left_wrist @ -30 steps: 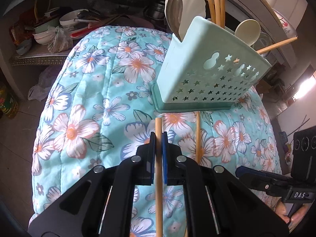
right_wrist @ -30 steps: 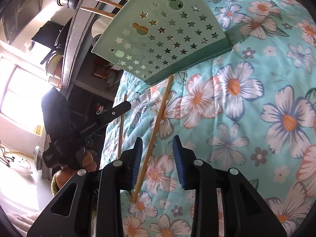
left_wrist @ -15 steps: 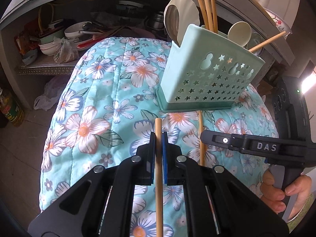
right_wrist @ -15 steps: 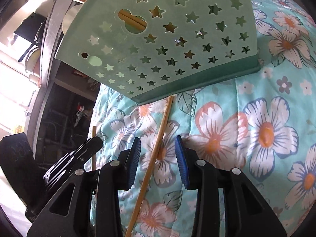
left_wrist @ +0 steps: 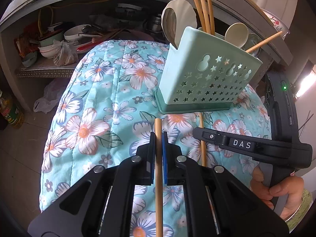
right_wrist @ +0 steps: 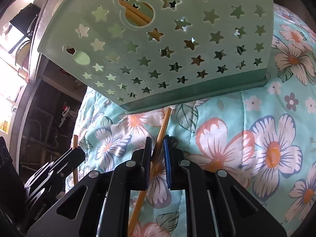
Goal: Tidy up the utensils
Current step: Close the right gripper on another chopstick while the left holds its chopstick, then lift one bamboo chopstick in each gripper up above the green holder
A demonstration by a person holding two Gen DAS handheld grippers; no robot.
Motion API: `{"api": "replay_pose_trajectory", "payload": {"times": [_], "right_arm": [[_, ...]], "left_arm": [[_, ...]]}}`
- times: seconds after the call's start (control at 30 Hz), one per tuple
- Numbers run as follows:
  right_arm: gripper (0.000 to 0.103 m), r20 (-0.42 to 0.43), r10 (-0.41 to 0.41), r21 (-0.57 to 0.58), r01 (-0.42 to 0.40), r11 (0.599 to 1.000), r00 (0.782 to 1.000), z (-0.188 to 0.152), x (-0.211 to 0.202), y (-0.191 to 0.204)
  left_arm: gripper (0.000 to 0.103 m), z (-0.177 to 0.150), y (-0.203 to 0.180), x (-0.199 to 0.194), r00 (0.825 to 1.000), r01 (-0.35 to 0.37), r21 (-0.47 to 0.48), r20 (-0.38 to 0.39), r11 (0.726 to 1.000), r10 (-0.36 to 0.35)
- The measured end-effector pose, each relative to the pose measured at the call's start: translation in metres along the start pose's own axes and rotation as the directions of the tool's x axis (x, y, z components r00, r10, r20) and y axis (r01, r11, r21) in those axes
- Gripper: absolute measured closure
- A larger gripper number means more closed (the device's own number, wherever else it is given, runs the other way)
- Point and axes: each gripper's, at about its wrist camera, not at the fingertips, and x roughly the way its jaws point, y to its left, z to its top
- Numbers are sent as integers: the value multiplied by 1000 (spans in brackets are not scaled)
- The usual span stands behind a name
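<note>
A mint-green utensil holder [left_wrist: 207, 75] with star holes stands on the floral cloth [left_wrist: 110, 90], with chopsticks and pale spoons inside. My left gripper [left_wrist: 157, 138] is shut on a bamboo chopstick [left_wrist: 158, 177] that points at the holder's base. A second chopstick [right_wrist: 163, 126] lies on the cloth with its far end at the holder [right_wrist: 177, 45]. It runs slantwise between the pads of my right gripper [right_wrist: 158, 144]. Those jaws are closing, and a thin gap still shows beside the stick. In the left wrist view this chopstick [left_wrist: 202, 138] passes under the right gripper's finger.
Behind the cloth, a low shelf [left_wrist: 49, 72] holds bowls, pans and a plastic bag. A bottle [left_wrist: 9, 114] stands on the floor at the left. A hand [left_wrist: 276, 193] holds the right gripper's handle at the right edge.
The right gripper came closer to the holder's base, and its jaws have narrowed from wide open to close around the lying chopstick. The left gripper keeps its chopstick and has hardly moved.
</note>
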Motion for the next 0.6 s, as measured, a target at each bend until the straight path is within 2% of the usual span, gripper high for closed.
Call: {"api": "replay_pose_trajectory", "payload": {"times": [0.17, 0.6], "right_arm": [[96, 14, 45, 27, -45, 999, 999, -3, -24, -15], [96, 151, 110, 32, -116, 993, 982, -4, -113, -36]], "left_arm": [[97, 0, -6, -4, 1000, -3, 19, 9, 1000, 3], [97, 2, -28, -18, 999, -21, 81, 52, 997, 17]]}}
